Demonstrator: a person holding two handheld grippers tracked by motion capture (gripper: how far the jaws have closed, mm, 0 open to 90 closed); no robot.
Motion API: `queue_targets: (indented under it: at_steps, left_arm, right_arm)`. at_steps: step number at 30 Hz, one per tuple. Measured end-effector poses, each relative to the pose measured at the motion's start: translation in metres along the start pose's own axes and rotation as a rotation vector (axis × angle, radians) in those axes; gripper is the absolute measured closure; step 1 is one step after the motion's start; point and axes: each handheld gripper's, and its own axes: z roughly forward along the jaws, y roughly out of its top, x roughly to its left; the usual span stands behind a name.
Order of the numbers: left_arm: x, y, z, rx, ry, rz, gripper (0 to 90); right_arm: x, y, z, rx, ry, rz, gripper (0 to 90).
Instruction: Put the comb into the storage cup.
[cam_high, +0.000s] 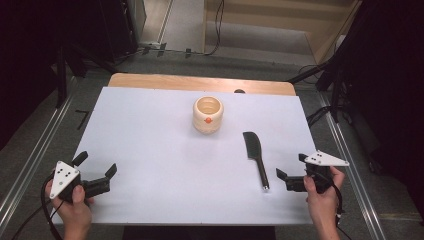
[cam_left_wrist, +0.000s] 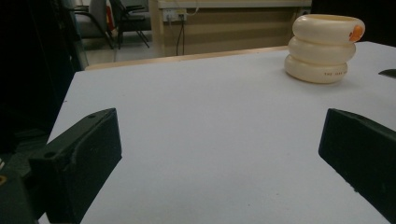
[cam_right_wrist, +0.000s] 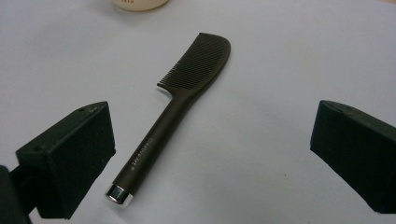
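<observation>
A cream ribbed cup (cam_high: 208, 115) with an orange dot on its side stands upright near the middle of the white table top (cam_high: 165, 150). To its right a black comb (cam_high: 255, 157) lies flat, silver-capped handle toward me. My left gripper (cam_high: 97, 164) rests open at the front left, far from both. My right gripper (cam_high: 291, 166) is open just right of the comb's handle. In the right gripper view the comb (cam_right_wrist: 177, 107) lies ahead between the wide-apart jaws, nearer the left one, untouched. The left gripper view has the cup (cam_left_wrist: 324, 49) far off at upper right.
A wooden table edge (cam_high: 200, 82) runs along the far side of the white sheet. Grey floor and metal rails (cam_high: 30, 160) flank the table. Cables and dark stands lie beyond it. Chairs (cam_left_wrist: 121, 18) stand in the background of the left gripper view.
</observation>
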Motion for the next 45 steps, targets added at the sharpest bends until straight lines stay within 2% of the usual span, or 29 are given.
queue_targets:
  at_steps: [3, 4, 5, 7, 8, 9, 10, 11, 12, 13, 14, 15, 16, 17, 18, 19, 21, 23, 28, 31, 33, 35, 44, 45]
  left_arm:
    - [0.0, 0.0, 0.0, 0.001, -0.003, 0.0, 0.0]
    - [0.0, 0.0, 0.0, 0.001, -0.005, -0.002, 0.0]
    - [0.0, 0.0, 0.0, 0.0, -0.01, -0.004, 0.0]
    - [0.0, 0.0, 0.0, -0.001, -0.01, -0.005, 0.0]
    - [0.001, 0.0, 0.0, -0.001, -0.01, -0.006, 0.0]
    - [0.001, 0.0, 0.0, 0.001, -0.009, -0.006, 0.0]
    - [0.001, 0.0, 0.0, 0.0, -0.007, -0.007, 0.0]
    - [0.001, 0.0, 0.0, -0.001, -0.011, -0.008, 0.0]
    - [0.001, 0.0, 0.0, -0.001, -0.012, -0.008, 0.0]
    - [0.001, 0.0, 0.0, 0.0, -0.012, -0.008, 0.0]
    - [0.001, 0.0, 0.0, 0.0, -0.014, -0.008, 0.0]
    - [0.0, 0.0, 0.0, 0.004, -0.012, -0.005, 0.0]
    - [0.0, 0.0, 0.0, 0.004, -0.012, -0.005, 0.0]
    - [0.0, 0.0, 0.001, 0.003, -0.014, -0.005, 0.0]
    - [0.0, 0.0, 0.001, 0.003, -0.014, -0.005, 0.0]
    - [0.0, 0.0, 0.001, 0.004, -0.015, -0.002, 0.0]
    - [0.0, 0.0, 0.001, 0.005, -0.014, 0.001, 0.0]
    - [-0.001, 0.0, 0.001, 0.005, -0.016, 0.002, 0.0]
    - [-0.001, 0.0, 0.001, 0.009, -0.017, 0.007, 0.0]
    - [-0.001, 0.0, 0.0, 0.007, -0.019, 0.009, 0.0]
    - [-0.001, 0.0, 0.0, 0.004, -0.022, 0.011, 0.0]
    - [-0.001, 0.0, 0.0, 0.005, -0.02, 0.008, 0.0]
    - [-0.001, 0.0, 0.0, 0.008, -0.021, 0.008, 0.0]
    - [-0.001, 0.0, 0.0, 0.011, -0.023, 0.012, 0.0]
  right_arm:
    - [0.003, 0.008, 0.005, 0.029, 0.023, -0.014, 0.2]
    - [0.004, 0.01, 0.006, 0.034, 0.029, -0.013, 9.3]
    - [0.008, 0.014, 0.008, 0.039, 0.056, -0.032, 20.7]
    - [0.01, 0.016, 0.009, 0.047, 0.068, -0.036, 21.7]
    - [0.013, 0.02, 0.012, 0.073, 0.072, -0.023, 40.3]
    - [0.013, 0.022, 0.014, 0.09, 0.079, -0.015, 43.9]
    - [0.013, 0.022, 0.014, 0.09, 0.079, -0.015, 43.9]
    - [0.014, 0.024, 0.017, 0.101, 0.106, -0.012, 44.9]
    - [0.015, 0.025, 0.019, 0.108, 0.136, -0.013, 52.4]
    - [0.018, 0.025, 0.022, 0.118, 0.158, -0.02, 65.3]
    - [0.018, 0.025, 0.022, 0.118, 0.158, -0.02, 65.3]
    - [0.022, 0.026, 0.026, 0.161, 0.166, -0.058, 75.1]
    - [0.022, 0.026, 0.026, 0.161, 0.166, -0.058, 75.1]
    - [0.024, 0.026, 0.028, 0.182, 0.169, -0.07, 78.9]
    - [0.028, 0.026, 0.032, 0.23, 0.197, -0.098, 83.6]
    - [0.028, 0.026, 0.032, 0.23, 0.197, -0.098, 83.6]
    - [0.03, 0.026, 0.036, 0.264, 0.249, -0.101, 88.2]
    - [0.034, 0.027, 0.041, 0.298, 0.255, -0.12, 88.3]
    - [0.039, 0.026, 0.048, 0.348, 0.273, -0.131, 88.4]
    - [0.045, 0.024, 0.054, 0.392, 0.274, -0.157, 88.6]
    - [0.046, 0.024, 0.055, 0.403, 0.276, -0.158, 88.6]
    - [0.049, 0.023, 0.059, 0.433, 0.249, -0.165, 88.6]
    - [0.04, 0.021, 0.061, 0.455, 0.233, -0.181, 88.6]
    - [0.039, 0.02, 0.06, 0.459, 0.231, -0.167, 88.6]
